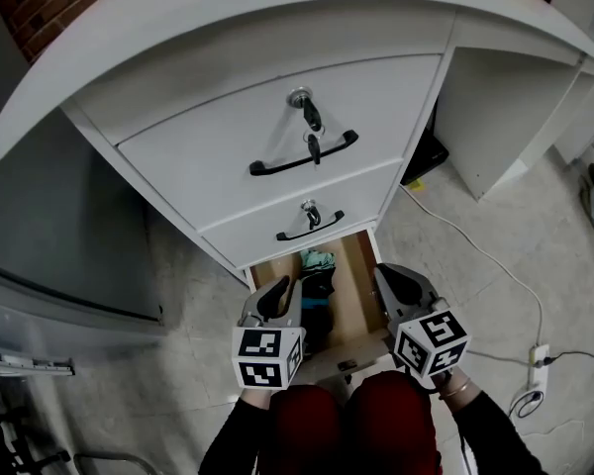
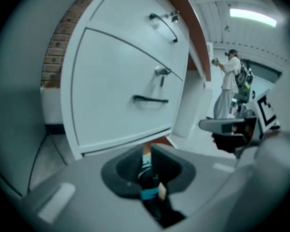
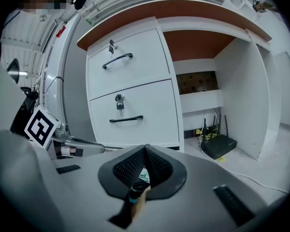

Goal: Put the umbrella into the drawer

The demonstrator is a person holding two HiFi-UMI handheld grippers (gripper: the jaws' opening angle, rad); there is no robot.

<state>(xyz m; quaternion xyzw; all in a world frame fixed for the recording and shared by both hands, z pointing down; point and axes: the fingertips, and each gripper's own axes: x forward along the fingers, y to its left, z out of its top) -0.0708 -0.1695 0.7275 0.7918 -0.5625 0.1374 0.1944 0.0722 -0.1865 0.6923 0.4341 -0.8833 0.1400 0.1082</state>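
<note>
Two grippers beside drawer (image 1: 362, 283) with umbrella (image 1: 317, 303) (left gripper (image 1: 277, 291) barely apart, right gripper (image 1: 392, 281) together)

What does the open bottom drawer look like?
The bottom drawer is pulled out from the foot of the white cabinet, towards the person. Its inside looks like light wood; its front edge is pale. A dark folded umbrella with a teal bit lies in it lengthwise.
</note>
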